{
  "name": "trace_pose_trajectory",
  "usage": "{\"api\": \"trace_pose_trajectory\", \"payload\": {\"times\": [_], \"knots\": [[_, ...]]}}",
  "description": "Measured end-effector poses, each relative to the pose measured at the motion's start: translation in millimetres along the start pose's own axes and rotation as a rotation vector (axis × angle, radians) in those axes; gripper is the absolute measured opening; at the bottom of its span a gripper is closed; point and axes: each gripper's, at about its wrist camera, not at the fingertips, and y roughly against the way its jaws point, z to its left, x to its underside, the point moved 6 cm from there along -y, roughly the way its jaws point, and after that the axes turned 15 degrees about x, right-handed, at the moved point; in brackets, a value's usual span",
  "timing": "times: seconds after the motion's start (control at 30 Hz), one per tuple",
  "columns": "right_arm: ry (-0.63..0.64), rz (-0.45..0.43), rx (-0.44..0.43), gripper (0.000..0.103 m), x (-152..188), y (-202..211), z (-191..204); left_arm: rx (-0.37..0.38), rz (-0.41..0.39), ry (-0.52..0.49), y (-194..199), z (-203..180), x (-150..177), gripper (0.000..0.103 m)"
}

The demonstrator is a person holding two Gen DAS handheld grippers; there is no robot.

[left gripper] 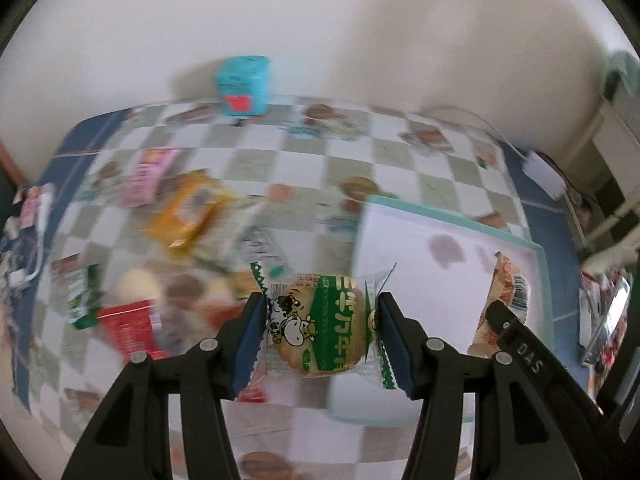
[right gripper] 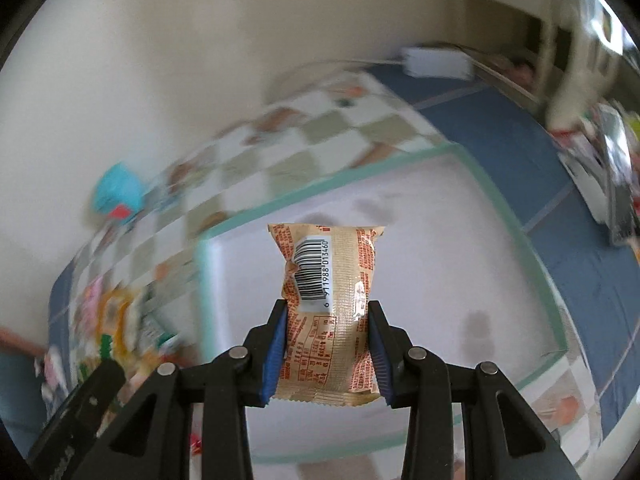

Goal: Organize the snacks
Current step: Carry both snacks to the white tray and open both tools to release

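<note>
Green-and-white cow-print cracker packet pinched left, tan barcoded wrapper pinched right; lower both into your teal-rimmed white tray (nearly empty).

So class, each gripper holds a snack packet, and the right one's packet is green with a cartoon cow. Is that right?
Not quite. The cow packet is in the left gripper; the right wrist view shows the right gripper holding a tan packet with a barcode.

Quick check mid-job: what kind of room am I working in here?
Most likely a home dining or living room: a table under a checkered tablecloth against a plain wall, loose snack packets, and a white tray for sorting.
</note>
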Motion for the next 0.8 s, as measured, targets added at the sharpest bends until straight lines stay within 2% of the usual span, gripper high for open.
{"api": "trace_pose_trajectory", "payload": {"times": [0.23, 0.47, 0.6, 0.67, 0.7, 0.73, 0.8], "knots": [[-0.137, 0.005, 0.121, 0.041, -22, -33, -53, 0.053, 0.033, -0.072, -47, -44, -6, 0.058], [-0.182, -0.026, 0.159, 0.041, -31, -36, -68, 0.097, 0.044, -0.104, -84, -67, -13, 0.059], [-0.173, -0.023, 0.16, 0.041, -32, -34, -65, 0.126, 0.068, -0.099, -88, -71, -8, 0.065], [-0.165, -0.009, 0.158, 0.041, -31, -36, -64, 0.147, 0.056, -0.09, -82, -70, -8, 0.067], [-0.159, -0.005, 0.159, 0.041, -30, -37, -64, 0.139, 0.046, -0.086, -77, -67, -9, 0.069], [-0.154, -0.002, 0.158, 0.041, -29, -37, -63, 0.128, 0.04, -0.084, -73, -65, -10, 0.076], [-0.144, 0.002, 0.159, 0.041, -28, -36, -62, 0.107, 0.037, -0.069, -64, -56, -9, 0.078]]}}
